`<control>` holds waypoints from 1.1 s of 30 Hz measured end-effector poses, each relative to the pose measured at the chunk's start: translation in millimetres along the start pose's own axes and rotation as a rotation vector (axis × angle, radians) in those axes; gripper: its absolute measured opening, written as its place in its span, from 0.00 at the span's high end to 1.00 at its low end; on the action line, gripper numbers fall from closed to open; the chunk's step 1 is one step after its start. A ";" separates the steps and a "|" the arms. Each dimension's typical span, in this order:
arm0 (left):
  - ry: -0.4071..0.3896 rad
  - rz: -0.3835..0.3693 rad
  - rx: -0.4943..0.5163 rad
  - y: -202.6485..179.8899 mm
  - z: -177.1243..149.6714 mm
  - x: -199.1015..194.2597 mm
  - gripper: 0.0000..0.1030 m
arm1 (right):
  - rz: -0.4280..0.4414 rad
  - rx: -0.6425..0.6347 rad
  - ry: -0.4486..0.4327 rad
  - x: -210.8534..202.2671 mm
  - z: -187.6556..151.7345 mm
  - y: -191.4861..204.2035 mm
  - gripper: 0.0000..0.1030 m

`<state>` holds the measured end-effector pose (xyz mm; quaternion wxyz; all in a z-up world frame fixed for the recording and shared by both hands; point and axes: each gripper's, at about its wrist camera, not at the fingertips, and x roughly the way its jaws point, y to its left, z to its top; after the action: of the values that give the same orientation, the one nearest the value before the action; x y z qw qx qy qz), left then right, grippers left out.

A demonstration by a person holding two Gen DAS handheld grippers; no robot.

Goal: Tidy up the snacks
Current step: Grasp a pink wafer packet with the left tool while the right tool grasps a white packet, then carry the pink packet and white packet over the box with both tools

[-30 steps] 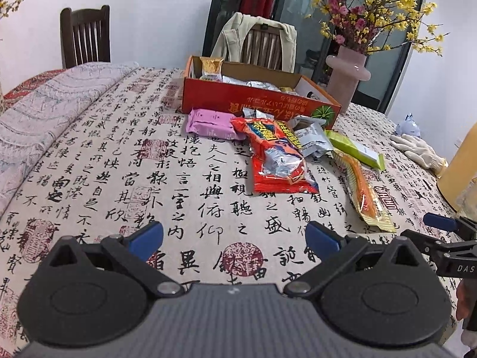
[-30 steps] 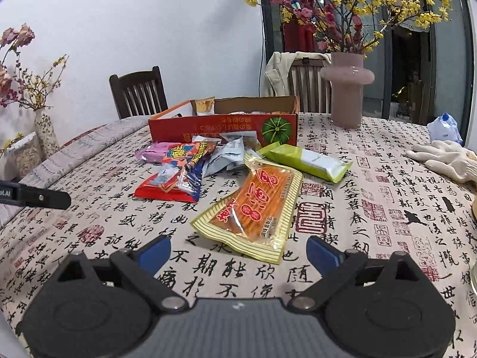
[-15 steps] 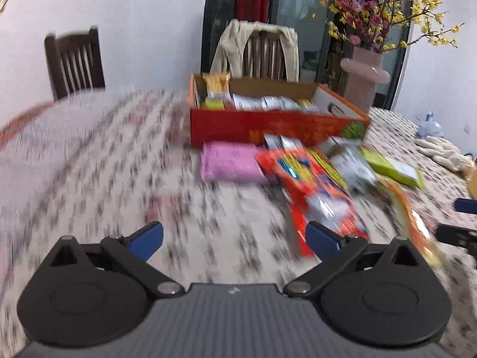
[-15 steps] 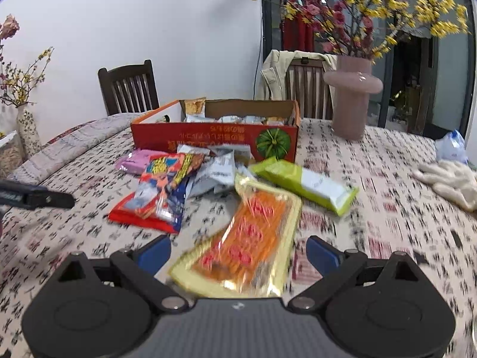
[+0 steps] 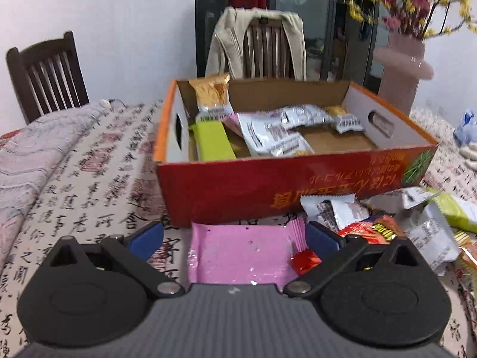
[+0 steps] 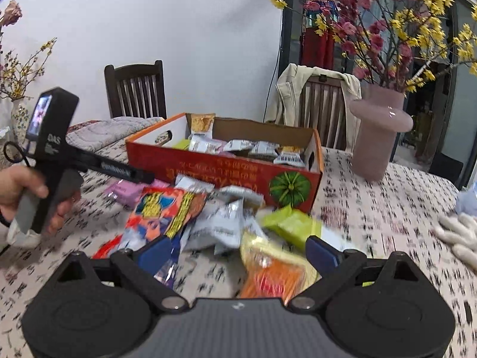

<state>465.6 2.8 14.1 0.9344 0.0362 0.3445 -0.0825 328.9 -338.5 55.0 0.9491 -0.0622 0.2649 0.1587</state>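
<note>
Left gripper [image 5: 234, 240]: jaws spread wide, nothing clamped; the flat pink foil snack packet [image 5: 238, 255] lies on the table between its blue fingers [image 5: 146, 235].
Right gripper [image 6: 238, 252]: jaws wide apart, empty, over the orange-and-yellow snack bag [image 6: 272, 271].
Snack box: the open red-orange cardboard box [image 5: 268, 185] stands just behind the pink packet, several packets inside.
Writing: "DAS" on the left tool's black body [image 6: 53, 141]; the box print is upside down and unreadable.

Pink packet [image 5: 241, 253], red-orange box [image 5: 268, 185], lime-green packet [image 5: 213, 143], black-on-cream calligraphy tablecloth [image 5: 89, 185], blue-tipped black tool [image 5: 234, 235].
</note>
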 end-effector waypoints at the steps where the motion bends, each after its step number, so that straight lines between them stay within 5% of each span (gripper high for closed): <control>1: 0.013 -0.010 0.002 -0.9 0.2 3.8 0.00 | 0.003 -0.001 -0.006 4.3 4.3 -1.7 0.07; 8: 0.048 -0.041 -0.063 18.4 -7.1 17.8 0.00 | 0.033 0.069 -0.024 61.1 44.7 -15.6 0.11; 12: 0.044 -0.038 -0.070 27.0 -9.3 13.5 0.02 | 0.060 0.166 0.061 113.5 55.0 -25.2 0.20; 16: 0.026 -0.068 -0.014 19.6 -10.5 3.7 0.28 | 0.047 0.228 0.152 151.3 53.0 -33.6 0.38; 18: 0.032 -0.051 0.005 13.5 -10.2 1.2 0.28 | 0.045 0.240 0.180 160.4 47.9 -35.0 0.51; 21: 0.029 -0.037 0.030 7.7 -9.8 2.2 0.12 | 0.056 0.240 0.176 158.6 42.5 -35.4 0.57; 23: 0.048 -0.047 0.015 8.9 -9.9 7.1 0.11 | 0.084 0.249 0.174 156.6 42.5 -37.6 0.61; 24: 0.055 -0.062 0.005 10.0 -10.7 8.4 0.14 | 0.086 0.242 0.172 154.6 42.2 -37.4 0.62; 27: 0.029 -0.068 0.036 6.6 -12.9 2.1 0.57 | 0.088 0.218 0.137 140.7 42.7 -35.8 0.62; 30: 0.044 -0.065 0.017 9.2 -13.6 -3.8 0.80 | 0.100 0.201 0.087 121.4 45.8 -34.1 0.62; 33: 0.040 -0.044 -0.003 13.3 -20.1 -17.6 0.80 | 0.100 0.186 0.047 99.5 47.0 -31.4 0.62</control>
<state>441.9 20.6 10.4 0.9254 0.0290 0.3638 -0.1020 442.6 -331.8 44.1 0.9352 0.0356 0.3033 0.1791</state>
